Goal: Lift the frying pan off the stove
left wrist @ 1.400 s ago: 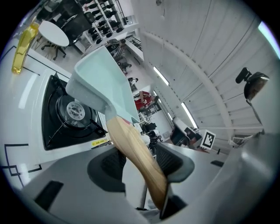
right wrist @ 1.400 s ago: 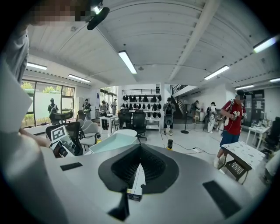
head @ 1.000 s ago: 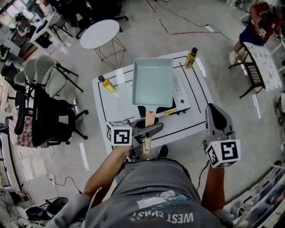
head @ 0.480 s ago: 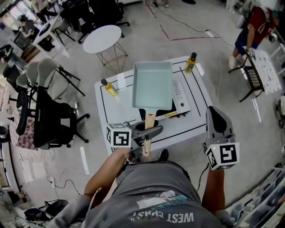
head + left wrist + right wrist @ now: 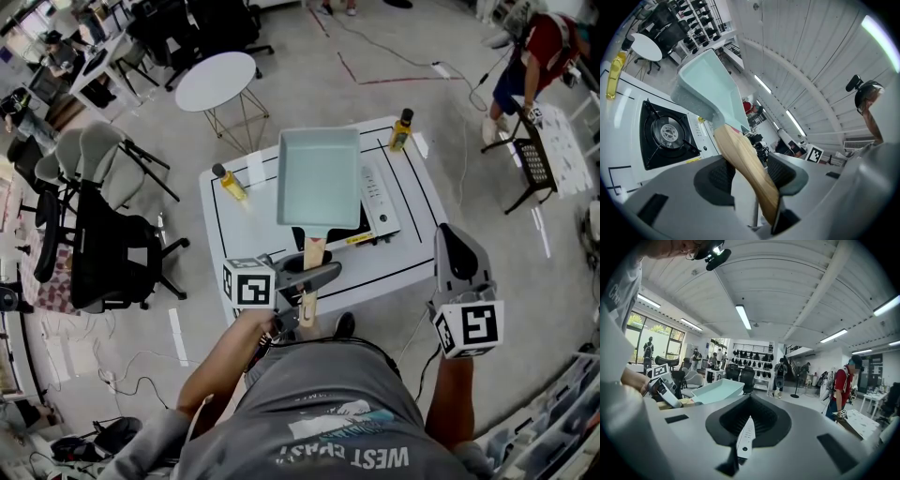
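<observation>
Frying pan [image 5: 320, 178] above stove [image 5: 377, 200], handle [image 5: 745, 168] clamped between left gripper [image 5: 317, 273] jaws, right gripper [image 5: 452, 232] jaws closed

the head view looks steeply down from above the person onto the stove [image 5: 378, 195]. the left gripper view looks closely along its jaws over that stove; the right gripper view faces level across the room. all share the frying pan [image 5: 319, 175].
</observation>
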Motion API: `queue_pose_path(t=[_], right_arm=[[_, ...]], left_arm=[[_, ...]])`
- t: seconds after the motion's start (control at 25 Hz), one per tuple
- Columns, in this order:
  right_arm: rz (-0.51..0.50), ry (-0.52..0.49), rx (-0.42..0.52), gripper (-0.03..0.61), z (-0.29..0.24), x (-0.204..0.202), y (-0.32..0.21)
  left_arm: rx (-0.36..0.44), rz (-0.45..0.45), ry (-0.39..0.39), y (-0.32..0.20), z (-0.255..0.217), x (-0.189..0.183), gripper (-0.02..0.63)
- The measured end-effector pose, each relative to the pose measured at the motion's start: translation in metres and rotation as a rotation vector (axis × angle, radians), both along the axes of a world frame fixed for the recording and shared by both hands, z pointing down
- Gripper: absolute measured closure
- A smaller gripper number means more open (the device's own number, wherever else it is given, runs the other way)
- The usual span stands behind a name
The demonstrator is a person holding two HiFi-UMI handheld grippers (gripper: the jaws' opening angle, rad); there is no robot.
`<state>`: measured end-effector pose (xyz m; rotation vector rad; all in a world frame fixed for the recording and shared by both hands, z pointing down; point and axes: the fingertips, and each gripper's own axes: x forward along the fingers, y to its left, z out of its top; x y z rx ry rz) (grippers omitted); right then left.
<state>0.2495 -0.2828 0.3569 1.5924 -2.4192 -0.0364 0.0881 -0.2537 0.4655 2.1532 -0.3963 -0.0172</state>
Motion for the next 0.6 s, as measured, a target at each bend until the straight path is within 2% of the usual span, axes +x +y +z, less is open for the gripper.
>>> queue_pose_path(t=[0.6], right_arm=[[0.001, -0.007, -0.011, 0.571, 0.0041, 0.0098, 0.0006]], left_arm=[[-0.012, -0.003, -0.005, -0.0018, 0.0074, 0.0076, 0.41]])
